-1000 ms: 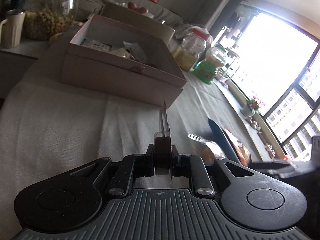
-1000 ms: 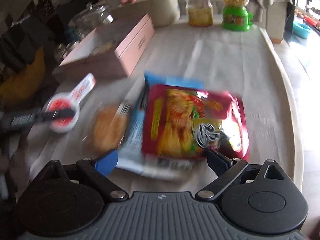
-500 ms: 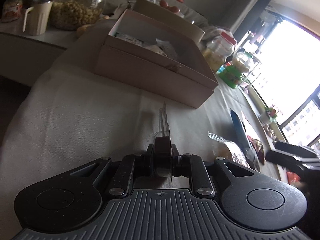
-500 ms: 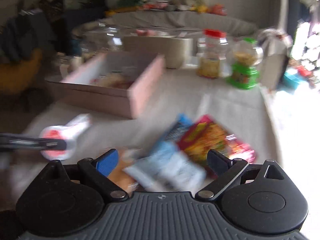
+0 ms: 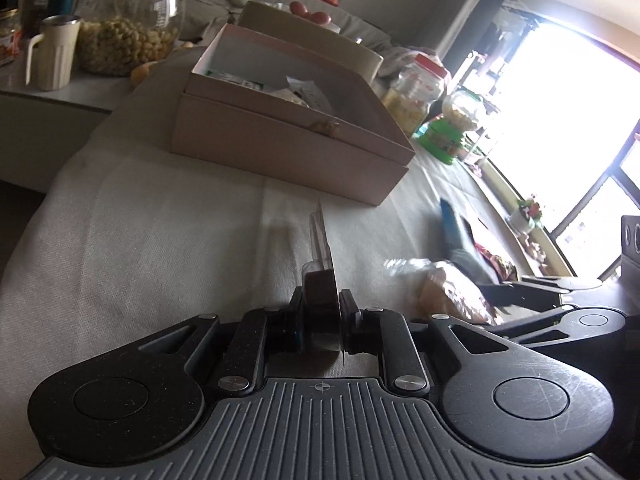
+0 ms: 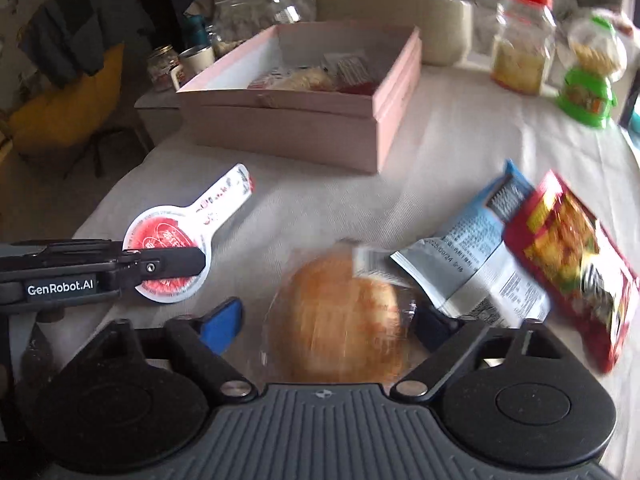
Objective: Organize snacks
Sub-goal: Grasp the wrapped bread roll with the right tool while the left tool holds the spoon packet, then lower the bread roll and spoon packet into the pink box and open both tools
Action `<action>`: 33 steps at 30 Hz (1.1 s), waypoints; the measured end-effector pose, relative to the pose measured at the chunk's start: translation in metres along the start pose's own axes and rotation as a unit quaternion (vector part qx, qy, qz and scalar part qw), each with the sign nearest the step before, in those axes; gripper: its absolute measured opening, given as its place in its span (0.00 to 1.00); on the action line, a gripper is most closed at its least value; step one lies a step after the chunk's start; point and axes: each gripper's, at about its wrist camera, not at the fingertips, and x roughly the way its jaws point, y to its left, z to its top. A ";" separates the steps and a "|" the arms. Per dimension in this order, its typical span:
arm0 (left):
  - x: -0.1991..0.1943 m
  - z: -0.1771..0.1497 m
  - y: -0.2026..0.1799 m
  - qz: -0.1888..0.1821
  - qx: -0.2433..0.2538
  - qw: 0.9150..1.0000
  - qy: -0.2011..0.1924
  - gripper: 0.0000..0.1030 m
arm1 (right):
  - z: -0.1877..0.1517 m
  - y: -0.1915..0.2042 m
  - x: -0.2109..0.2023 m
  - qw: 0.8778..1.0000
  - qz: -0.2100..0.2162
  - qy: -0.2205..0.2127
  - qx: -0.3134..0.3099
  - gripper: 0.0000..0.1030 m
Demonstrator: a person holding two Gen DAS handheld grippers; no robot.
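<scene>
The left gripper (image 5: 322, 320) has its jaws clamped on a jelly cup (image 6: 168, 256), held edge-on, likely bound for the pink box (image 6: 304, 120) farther up the tabletop (image 5: 160, 240). The right gripper (image 6: 324, 320) has jaws open around a wrapped bun (image 6: 336, 316), ready to grasp.

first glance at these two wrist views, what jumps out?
The wrapped bun lies between the open right gripper's fingers, with a blue packet and red snack bag just to its right. The left gripper is shut on a red-and-white jelly cup, held edge-on. Behind sits the open pink box, already holding snacks.
</scene>
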 end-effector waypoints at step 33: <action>-0.032 -0.012 -0.013 0.007 0.016 1.000 0.015 0.19 | -0.026 0.007 -0.032 1.000 0.019 -0.009 -0.022 0.58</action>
